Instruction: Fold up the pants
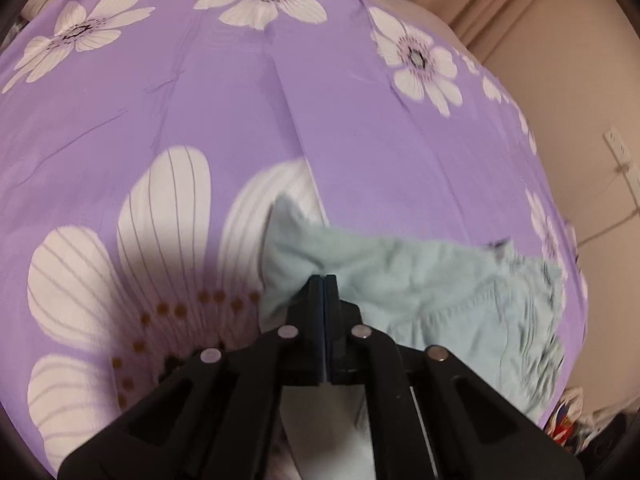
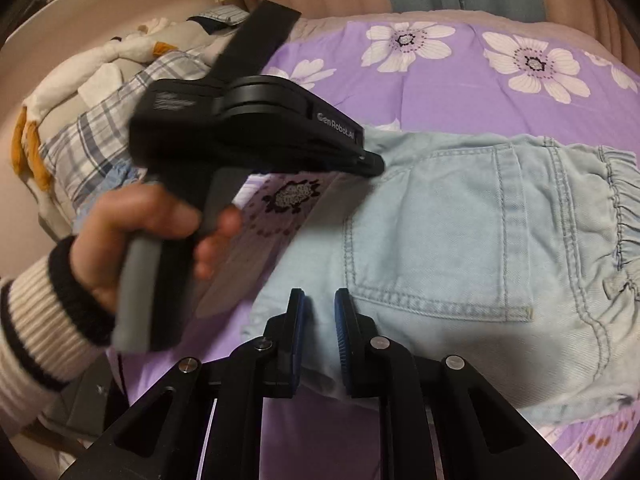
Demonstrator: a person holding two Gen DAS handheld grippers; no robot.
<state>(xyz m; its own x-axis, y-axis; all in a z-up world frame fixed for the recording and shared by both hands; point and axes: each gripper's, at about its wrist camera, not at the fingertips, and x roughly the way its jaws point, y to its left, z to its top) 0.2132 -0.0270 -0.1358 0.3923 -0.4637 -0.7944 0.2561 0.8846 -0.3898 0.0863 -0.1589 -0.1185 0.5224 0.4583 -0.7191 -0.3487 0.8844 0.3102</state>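
The pale denim pants (image 2: 460,248) lay on the purple flowered bed (image 1: 240,120). The left gripper (image 1: 324,280) pinched their far-left edge; the right gripper (image 2: 319,300) stood part-open, denim between its fingers.

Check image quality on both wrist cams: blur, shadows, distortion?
Left wrist: heavy fisheye bulge, pants motion-smeared at right, dark shadow beside the left gripper. Right wrist: hand blurred, pocket stitching sharp, shadow beside the right gripper.
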